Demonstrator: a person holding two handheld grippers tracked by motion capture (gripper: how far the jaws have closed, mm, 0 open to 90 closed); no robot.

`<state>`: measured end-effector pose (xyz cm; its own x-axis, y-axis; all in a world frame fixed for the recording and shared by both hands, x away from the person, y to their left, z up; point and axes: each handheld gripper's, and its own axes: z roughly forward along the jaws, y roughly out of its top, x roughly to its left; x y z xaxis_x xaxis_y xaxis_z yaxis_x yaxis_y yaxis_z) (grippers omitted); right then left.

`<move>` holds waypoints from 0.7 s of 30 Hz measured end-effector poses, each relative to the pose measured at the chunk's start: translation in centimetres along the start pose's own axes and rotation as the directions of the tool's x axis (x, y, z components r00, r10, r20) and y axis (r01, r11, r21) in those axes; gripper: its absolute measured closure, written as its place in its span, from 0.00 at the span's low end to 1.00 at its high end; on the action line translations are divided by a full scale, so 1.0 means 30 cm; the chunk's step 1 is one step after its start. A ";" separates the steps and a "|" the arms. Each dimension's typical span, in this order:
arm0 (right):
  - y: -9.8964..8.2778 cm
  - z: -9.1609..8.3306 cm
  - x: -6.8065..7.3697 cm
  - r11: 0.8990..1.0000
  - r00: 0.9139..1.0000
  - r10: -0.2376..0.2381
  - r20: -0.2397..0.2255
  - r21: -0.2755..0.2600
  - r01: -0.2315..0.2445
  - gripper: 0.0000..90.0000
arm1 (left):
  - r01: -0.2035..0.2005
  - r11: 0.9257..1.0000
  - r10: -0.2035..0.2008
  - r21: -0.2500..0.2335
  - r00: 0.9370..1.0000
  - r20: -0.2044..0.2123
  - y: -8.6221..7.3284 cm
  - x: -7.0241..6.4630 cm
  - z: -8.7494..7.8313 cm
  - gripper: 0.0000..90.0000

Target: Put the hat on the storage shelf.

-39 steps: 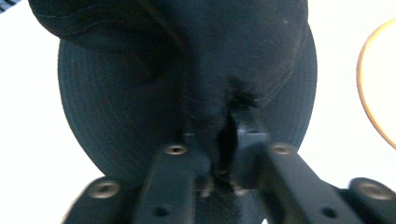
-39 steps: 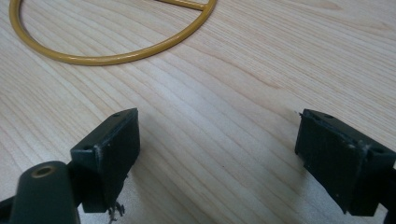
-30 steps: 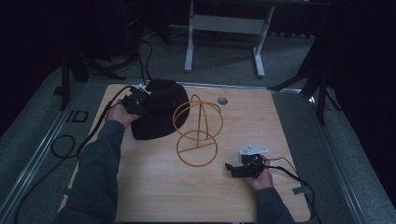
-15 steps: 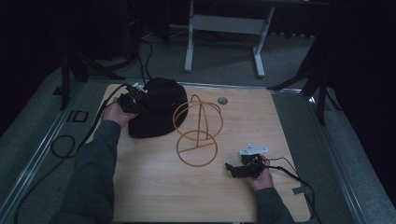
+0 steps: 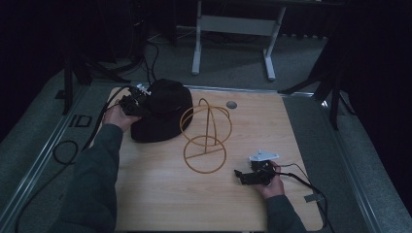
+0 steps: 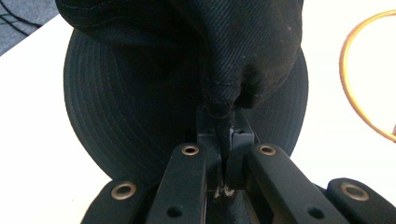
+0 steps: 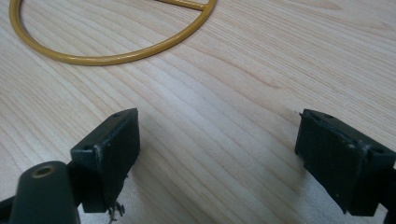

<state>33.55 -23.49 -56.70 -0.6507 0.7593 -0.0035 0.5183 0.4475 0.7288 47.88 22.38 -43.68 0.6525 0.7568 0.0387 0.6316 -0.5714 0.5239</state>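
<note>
Since a second ago your left hand has drawn the black hat point(image 5: 163, 110) a little toward the far left corner of the table point(image 5: 160, 204), and it now rides slightly higher against the wire hat stand point(image 5: 206, 136); your right hand has not moved.

On the left, your left gripper point(image 5: 135, 103) is clamped on a pinched fold of the hat's crown: in the left gripper view the jaws stand nearly closed with the fabric point(image 6: 223, 123) squeezed between them, and the brim point(image 6: 130, 112) spreads out below and behind. The hat is at the table's far left, just beside the stand's upper loops and seemingly touching them.

This looks like the lifting step, with the hat gripped but not yet on the stand. Next you will probably need to raise it clear of the table, carry it rightward over the dome of wire, and lower it so the crown settles on top.

On the right, your right gripper point(image 5: 248, 175) rests near the table's front edge, its jaws spread wide over bare wood, the stand's base ring point(image 7: 112, 51) just ahead.
</note>
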 end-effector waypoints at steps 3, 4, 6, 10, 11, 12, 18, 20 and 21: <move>0.000 0.000 0.000 1.000 1.000 0.000 0.000 0.000 0.000 0.15 | 0.000 1.000 0.000 -0.007 1.000 0.005 0.001 0.001 -0.010 0.98; 0.000 0.000 0.000 1.000 1.000 0.000 0.000 0.000 0.000 0.15 | -0.001 1.000 0.001 -0.010 1.000 0.009 0.001 0.002 -0.015 0.98; 0.000 0.000 0.000 1.000 1.000 0.000 0.000 0.000 0.000 0.15 | -0.001 1.000 0.001 -0.023 1.000 0.018 0.002 0.007 -0.031 0.98; 0.000 0.000 0.000 1.000 1.000 0.000 0.000 0.000 0.000 0.15 | -0.001 0.999 0.002 -0.036 1.000 0.025 0.002 0.012 -0.049 0.98; 0.000 0.000 0.000 1.000 1.000 0.000 0.000 0.000 0.000 0.15 | -0.001 0.999 0.002 -0.036 1.000 0.025 0.002 0.012 -0.049 0.98; 0.000 0.000 0.000 1.000 1.000 0.000 0.000 0.000 0.000 0.15 | 0.001 0.999 0.000 -0.040 1.000 0.028 0.001 0.013 -0.052 0.98; 0.000 0.000 0.000 1.000 1.000 0.000 0.000 0.000 0.000 0.15 | -0.005 0.999 0.007 -0.051 0.999 0.043 -0.006 0.021 -0.076 0.98; 0.000 0.000 0.000 1.000 1.000 0.000 0.000 0.000 0.000 0.15 | -0.004 0.998 0.007 -0.063 0.999 0.049 -0.012 0.027 -0.091 0.98; 0.000 0.000 0.000 1.000 1.000 0.000 0.000 0.000 0.000 0.15 | -0.004 0.998 0.007 -0.063 0.999 0.049 -0.012 0.027 -0.091 0.98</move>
<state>33.55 -23.49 -56.70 -0.6506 0.7594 -0.0040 0.5181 0.4476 0.7289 47.05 24.07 -41.51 0.6768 0.7362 0.0012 0.6012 -0.5537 0.5762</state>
